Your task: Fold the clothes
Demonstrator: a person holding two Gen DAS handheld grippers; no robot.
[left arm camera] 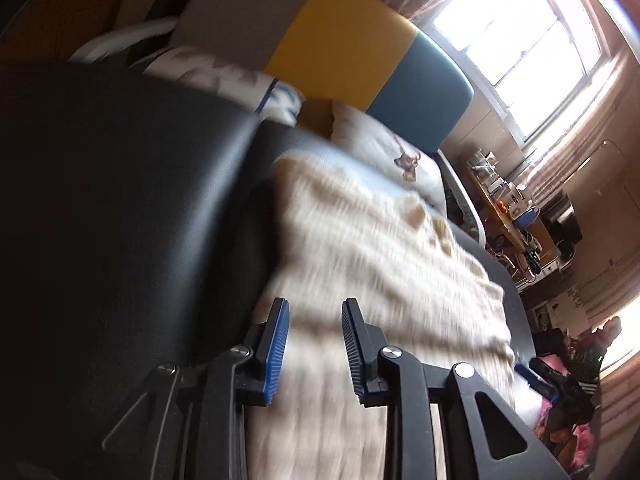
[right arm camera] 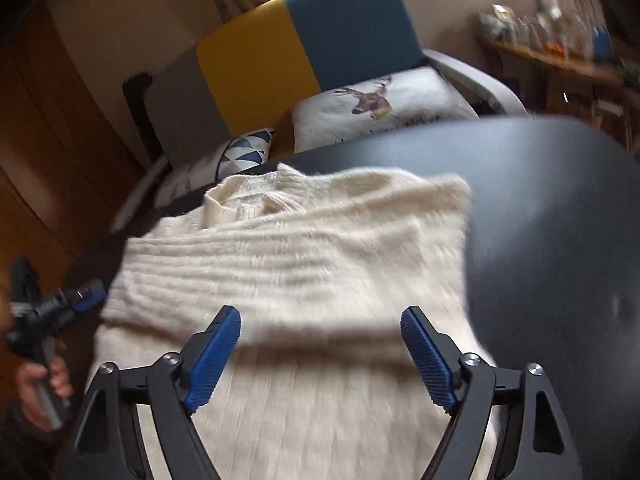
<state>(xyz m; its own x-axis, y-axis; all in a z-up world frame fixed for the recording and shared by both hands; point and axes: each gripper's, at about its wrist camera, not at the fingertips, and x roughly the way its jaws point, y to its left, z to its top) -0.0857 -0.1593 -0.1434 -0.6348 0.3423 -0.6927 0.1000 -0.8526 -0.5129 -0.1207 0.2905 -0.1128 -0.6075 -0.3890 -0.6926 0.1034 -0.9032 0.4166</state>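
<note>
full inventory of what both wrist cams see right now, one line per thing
sweater: 1, cream knit, lying on the table, under both grippers
table: 1, black, bare to the right of the sweater in the right wrist view
sofa back: 1, grey, yellow and teal panels, behind the table
deer cushion: 1, white with a deer print, on the sofa
triangle cushion: 1, white with blue triangles, left of the deer cushion
window: 1, bright, curtained, behind the sofa
shelf: 1, wooden, cluttered with small items too blurred to name
left gripper: 1, black with blue pads, open over the sweater
right gripper: 1, black with blue pads, wide open over the sweater
hand: 1, holding the left gripper's handle
</note>
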